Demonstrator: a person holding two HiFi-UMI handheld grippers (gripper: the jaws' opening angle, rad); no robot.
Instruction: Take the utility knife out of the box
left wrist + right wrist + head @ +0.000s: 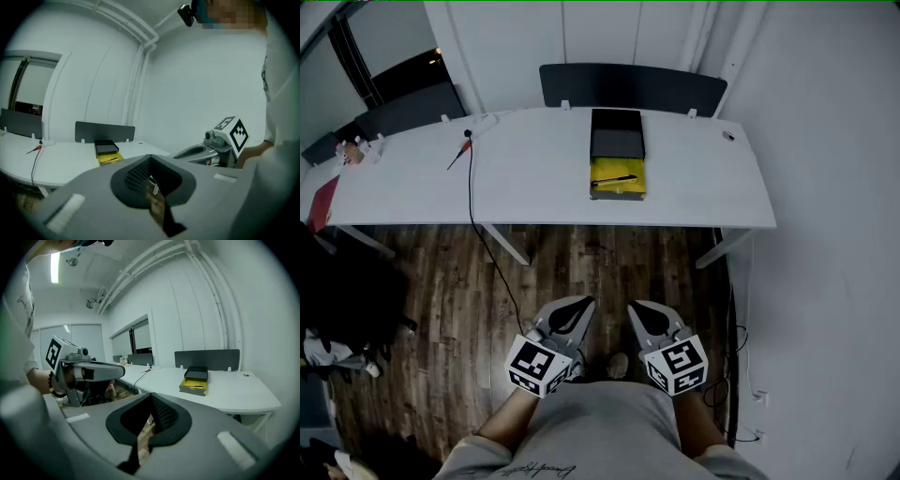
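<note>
An open box with a yellow inside lies on the white table, its black lid at the far end. A dark, slim utility knife rests across the yellow part. Both grippers hang close to my body over the wooden floor, well short of the table. My left gripper and my right gripper are shut and hold nothing. The box looks small and distant in the left gripper view, past the shut left gripper. In the right gripper view the box lies beyond the shut right gripper.
A red-handled tool lies on the table's left part, and its black cable drops to the floor. Dark partition panels stand along the table's back edge. Table legs stand between me and the wall; small clutter sits far left.
</note>
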